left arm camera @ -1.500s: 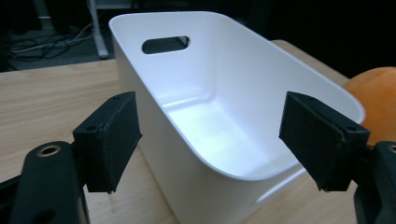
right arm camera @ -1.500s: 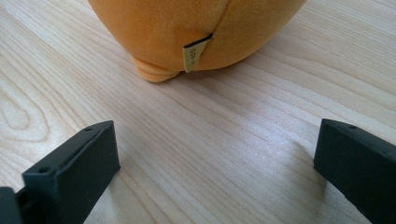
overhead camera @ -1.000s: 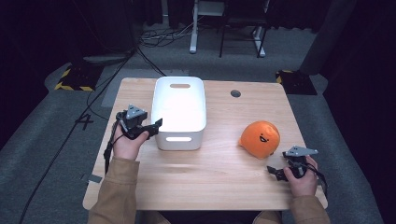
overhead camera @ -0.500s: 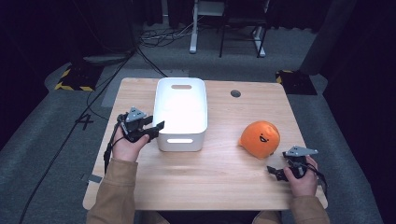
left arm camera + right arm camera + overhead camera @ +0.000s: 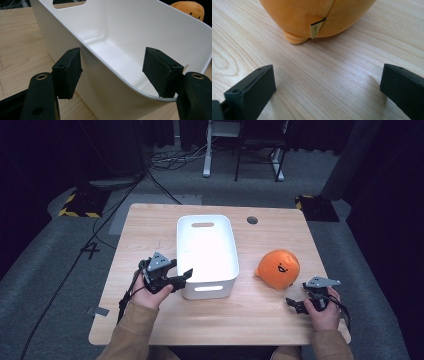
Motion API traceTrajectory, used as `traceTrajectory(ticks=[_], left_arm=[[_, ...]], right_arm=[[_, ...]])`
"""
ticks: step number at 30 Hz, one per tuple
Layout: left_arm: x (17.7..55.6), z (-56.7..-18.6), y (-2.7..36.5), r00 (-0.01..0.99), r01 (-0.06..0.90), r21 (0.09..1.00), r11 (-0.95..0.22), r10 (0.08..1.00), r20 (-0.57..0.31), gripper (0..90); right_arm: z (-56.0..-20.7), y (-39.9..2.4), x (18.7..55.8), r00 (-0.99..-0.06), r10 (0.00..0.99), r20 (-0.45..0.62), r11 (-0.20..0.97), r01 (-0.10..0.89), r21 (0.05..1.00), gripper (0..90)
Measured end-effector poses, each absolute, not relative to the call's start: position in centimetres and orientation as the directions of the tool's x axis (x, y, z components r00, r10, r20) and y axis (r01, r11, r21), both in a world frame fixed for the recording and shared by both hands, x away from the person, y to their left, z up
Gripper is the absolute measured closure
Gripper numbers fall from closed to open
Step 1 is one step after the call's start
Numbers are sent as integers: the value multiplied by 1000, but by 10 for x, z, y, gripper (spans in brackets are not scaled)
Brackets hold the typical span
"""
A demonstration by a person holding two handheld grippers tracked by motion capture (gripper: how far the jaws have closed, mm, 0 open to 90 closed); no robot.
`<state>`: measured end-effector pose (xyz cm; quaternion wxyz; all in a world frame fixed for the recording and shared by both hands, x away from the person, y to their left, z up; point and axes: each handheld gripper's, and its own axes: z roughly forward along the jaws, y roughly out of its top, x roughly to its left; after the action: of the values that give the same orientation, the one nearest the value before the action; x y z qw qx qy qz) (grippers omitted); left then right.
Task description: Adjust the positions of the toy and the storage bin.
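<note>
Your left gripper (image 5: 179, 281) sits at the near left corner of the white bin (image 5: 207, 255), held in your left hand (image 5: 150, 292). Its jaws stand wide apart and straddle the bin's rim: in the left gripper view, one pad (image 5: 68, 72) lies outside the left wall, close against it, and the other pad (image 5: 160, 70) hangs over the interior, at the near wall's rim. The pads do not clamp the wall. The white bin (image 5: 120, 50) stands upright at the middle of the wooden table (image 5: 150, 227), with a handle slot (image 5: 202, 225) in its far wall.

Right of the bin, and apart from it, the orange plush toy (image 5: 278, 268) rests on the table, a dark face printed on its upper side. Your right gripper (image 5: 295, 305) lies near and to the right of the toy, held low over the tabletop in your right hand (image 5: 322, 312). In the right gripper view its jaws are spread wide with bare wood between them, and the orange plush toy (image 5: 312, 15) sits beyond the tips, untouched. A small fabric tag (image 5: 315, 28) hangs from the toy's seam.

A round grommet hole (image 5: 252, 220) marks the table's far side, right of the bin.
</note>
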<state>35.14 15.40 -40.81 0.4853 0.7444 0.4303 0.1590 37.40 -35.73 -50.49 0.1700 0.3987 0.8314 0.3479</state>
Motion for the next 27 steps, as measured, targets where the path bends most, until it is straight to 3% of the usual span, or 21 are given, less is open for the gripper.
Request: traceTrajectory(ticks=[4,27], left_arm=[[339,-407,146,604,465,863,-197,783,-147,322],[293,-407,119,685,437,862,-257,716,-134,263]], right_arm=[[-505,-357,374,-625,781,-5,440,545,714,0],[-505,-357,374,-625,781,-5,441,545,714,0]])
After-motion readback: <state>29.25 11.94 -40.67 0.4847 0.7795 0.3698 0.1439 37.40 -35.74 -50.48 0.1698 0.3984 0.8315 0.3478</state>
